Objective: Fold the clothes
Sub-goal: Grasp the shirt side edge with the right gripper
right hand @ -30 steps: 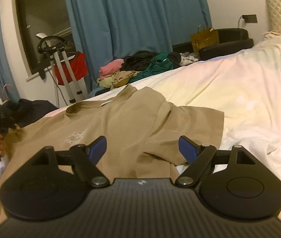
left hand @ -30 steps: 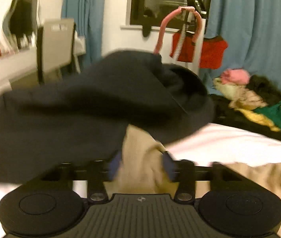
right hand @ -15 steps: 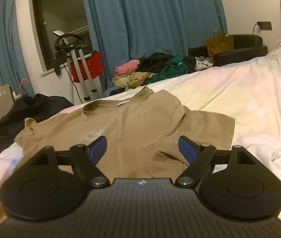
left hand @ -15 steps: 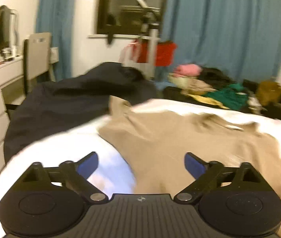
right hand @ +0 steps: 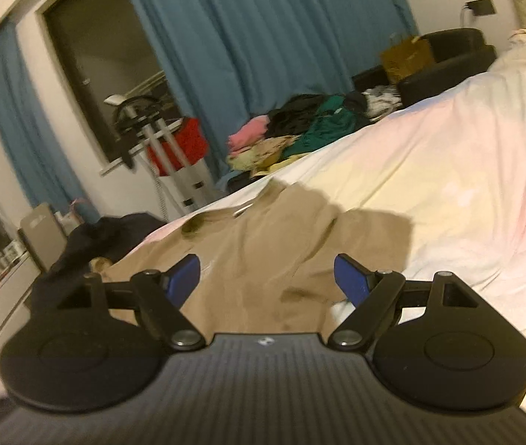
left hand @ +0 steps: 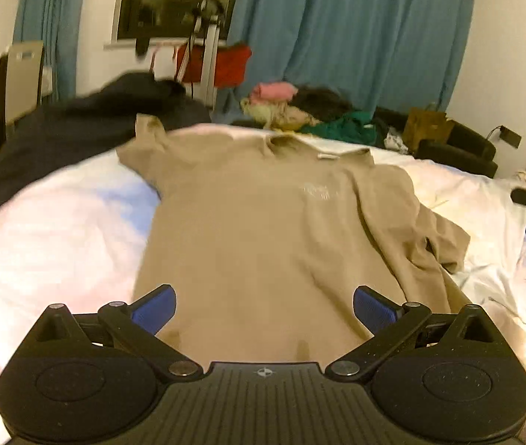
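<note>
Left wrist view: my left gripper (left hand: 264, 309) hovered low over the hem end of the tan short-sleeved cotton T-shirt (left hand: 263, 230), its blue-padded fingers (left hand: 153, 307) spread wide and grasping nothing. The shirt lay spread face up on the white bed with its pastel-tinted duvet (left hand: 51, 230), collar at the far end and a small pale chest print showing. The body lay mostly flat. The sleeve on the picture's left stuck out, its tip curled up; the sleeve on the picture's right was bunched in loose creases. No fold line crossed the body, so I judged this garment unfolded at this moment: both sleeves and the body were left to turn in. A dark navy garment (left hand: 77, 122) lay heaped at the far left edge of the bed, touching or just beside the curled sleeve; I could not tell which. A mixed pile of pink, green and black clothes (left hand: 307, 111) sat beyond the bed, none of it visibly folded.

Right wrist view: my right gripper (right hand: 266, 278) was tilted and blurred, its fingers (right hand: 351, 280) likewise released and empty, above the shirt's creased side and flat sleeve. The same collar and crumpled cloth confirmed the finding. Whether other garments had been folded elsewhere, neither view showed.
</note>
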`<state>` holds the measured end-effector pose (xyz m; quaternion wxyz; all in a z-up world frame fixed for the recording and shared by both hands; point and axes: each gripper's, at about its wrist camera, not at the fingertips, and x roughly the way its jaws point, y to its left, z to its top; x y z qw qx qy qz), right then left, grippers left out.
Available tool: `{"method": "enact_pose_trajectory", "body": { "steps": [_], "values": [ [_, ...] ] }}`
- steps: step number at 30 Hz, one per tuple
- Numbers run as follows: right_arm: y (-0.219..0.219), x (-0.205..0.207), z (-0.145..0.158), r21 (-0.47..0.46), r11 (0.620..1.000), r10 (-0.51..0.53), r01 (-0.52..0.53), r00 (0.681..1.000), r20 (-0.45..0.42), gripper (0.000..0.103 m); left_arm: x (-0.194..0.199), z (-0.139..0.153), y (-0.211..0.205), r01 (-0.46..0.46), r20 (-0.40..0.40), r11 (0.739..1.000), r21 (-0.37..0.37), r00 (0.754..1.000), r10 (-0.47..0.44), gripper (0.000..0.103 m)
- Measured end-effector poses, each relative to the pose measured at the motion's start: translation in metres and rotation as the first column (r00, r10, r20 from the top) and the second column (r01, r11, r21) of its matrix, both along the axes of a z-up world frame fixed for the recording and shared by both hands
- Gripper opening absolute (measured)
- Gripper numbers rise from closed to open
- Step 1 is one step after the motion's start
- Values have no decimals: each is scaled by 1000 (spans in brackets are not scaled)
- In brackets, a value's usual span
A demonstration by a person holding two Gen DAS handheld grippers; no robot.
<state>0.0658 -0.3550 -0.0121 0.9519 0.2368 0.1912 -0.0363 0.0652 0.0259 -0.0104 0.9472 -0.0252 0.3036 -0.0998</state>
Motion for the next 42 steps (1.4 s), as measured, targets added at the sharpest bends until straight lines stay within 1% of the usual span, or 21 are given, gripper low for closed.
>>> {"method": "enact_pose_trajectory", "body": {
  "steps": [1, 4, 6, 9, 10, 12, 13, 14, 16, 17, 18, 19, 20, 21, 24, 28, 31, 34, 38, 40, 42],
  "values": [
    [-8, 7, 2, -5, 1000, -9, 9, 1000, -9, 82, 0, -2, 0, 0, -5, 1000, -1, 1000, 0, 103],
    [-40, 41, -14, 54, 998, -42, 45, 997, -64, 81, 2, -7, -2, -2, -18, 1000, -4, 1000, 2, 103],
    [-58, 63, -36, 93, 992, -75, 86, 990, -116, 73, 2, -11, -2, -6, -31, 1000, 3, 1000, 6, 103],
    [-83, 96, -73, 137, 978, -129, 157, 973, -191, 72, 11, -23, 3, -14, -77, 1000, -5, 997, 14, 103],
    [-88, 105, -86, 138, 973, -154, 186, 964, -215, 72, 16, -28, 4, -9, -98, 1000, -8, 995, 8, 103],
    [-97, 122, -110, 135, 960, -204, 247, 941, -269, 71, 23, -35, 7, -7, -112, 1000, -17, 994, 5, 103],
    [-100, 128, -120, 151, 952, -217, 265, 937, -275, 70, 28, -38, 8, -9, -119, 1000, -22, 993, 7, 103],
    [-102, 133, -126, 165, 948, -225, 272, 939, -259, 66, 32, -41, 8, -12, -127, 1000, -27, 992, 8, 103],
    [-101, 141, -133, 167, 949, -230, 268, 949, -217, 64, 41, -45, 9, -13, -140, 999, -42, 990, 7, 103],
    [-97, 145, -133, 148, 957, -216, 248, 955, -203, 59, 45, -47, 8, -11, -146, 999, -52, 989, 4, 103],
    [-94, 148, -131, 122, 966, -202, 228, 960, -195, 48, 48, -48, 6, -7, -148, 998, -58, 989, -2, 103],
    [-90, 151, -128, 95, 973, -188, 209, 964, -189, 40, 51, -49, 4, -2, -151, 998, -65, 989, -7, 103],
    [-86, 154, -124, 68, 980, -174, 189, 967, -184, 25, 52, -49, 2, 5, -150, 997, -71, 989, -15, 103],
    [-82, 157, -121, 40, 985, -160, 169, 971, -178, 16, 53, -50, 0, 12, -147, 997, -76, 989, -23, 103],
    [-73, 158, -104, -56, 989, -144, 137, 982, -126, 11, 52, -49, -6, 34, -139, 996, -80, 989, -45, 103],
    [-70, 160, -73, -139, 979, -160, 151, 986, -55, 8, 47, -48, -11, 58, -122, 996, -66, 990, -66, 103],
    [-83, 170, -45, -216, 958, -194, 188, 981, -5, 7, 44, -48, -11, 61, -105, 998, -34, 992, -64, 103],
    [-102, 195, -23, -297, 928, -243, 225, 970, -25, 7, 48, -52, -11, 51, -123, 998, -24, 991, -53, 103],
    [-128, 230, -20, -341, 905, -296, 254, 952, -74, 7, 54, -56, -10, 51, -134, 999, -19, 990, -53, 103],
    [-138, 236, -31, -339, 901, -318, 270, 943, -95, 7, 56, -57, -10, 49, -136, 999, -19, 989, -51, 103],
    [-146, 240, -43, -334, 898, -340, 285, 933, -116, 10, 58, -58, -10, 48, -134, 999, -25, 990, -51, 103]
  ]
}}
